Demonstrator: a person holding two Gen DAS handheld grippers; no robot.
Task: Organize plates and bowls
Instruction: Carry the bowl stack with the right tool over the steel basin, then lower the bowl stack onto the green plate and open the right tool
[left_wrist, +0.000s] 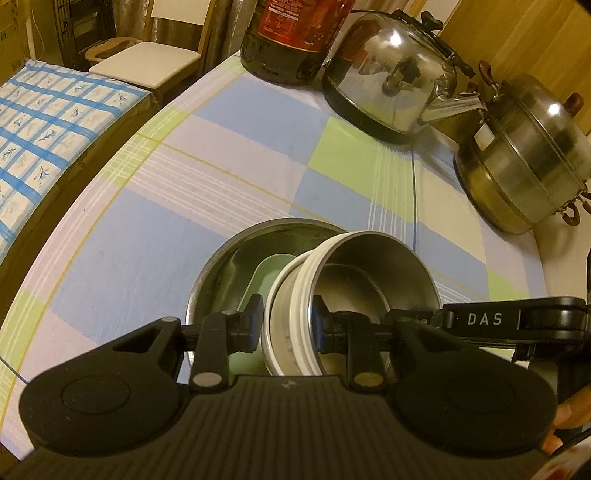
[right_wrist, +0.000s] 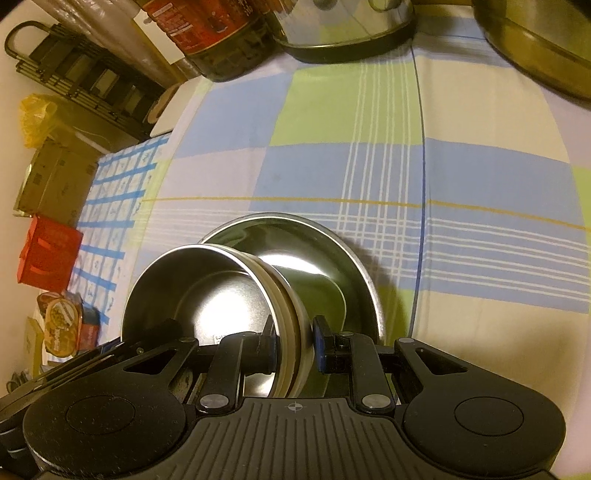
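A small steel bowl with a white-banded outer wall (left_wrist: 354, 269) is held tilted over a wide steel plate (left_wrist: 221, 258) on the checked tablecloth. A pale green dish (left_wrist: 264, 280) lies in the plate under it. My left gripper (left_wrist: 288, 321) is shut on the bowl's left wall. My right gripper (right_wrist: 293, 341) is shut on the opposite wall of the same bowl (right_wrist: 207, 295), above the plate (right_wrist: 332, 254). The right gripper's arm, marked DAS (left_wrist: 484, 319), shows in the left wrist view.
At the table's back stand a dark bottle with a red label (left_wrist: 295, 33), a steel kettle (left_wrist: 391, 70) and a lidded steel pot (left_wrist: 532, 155). A blue-checked cloth (left_wrist: 48, 125) covers a lower surface left of the table edge. Boxes (right_wrist: 48, 251) sit on the floor.
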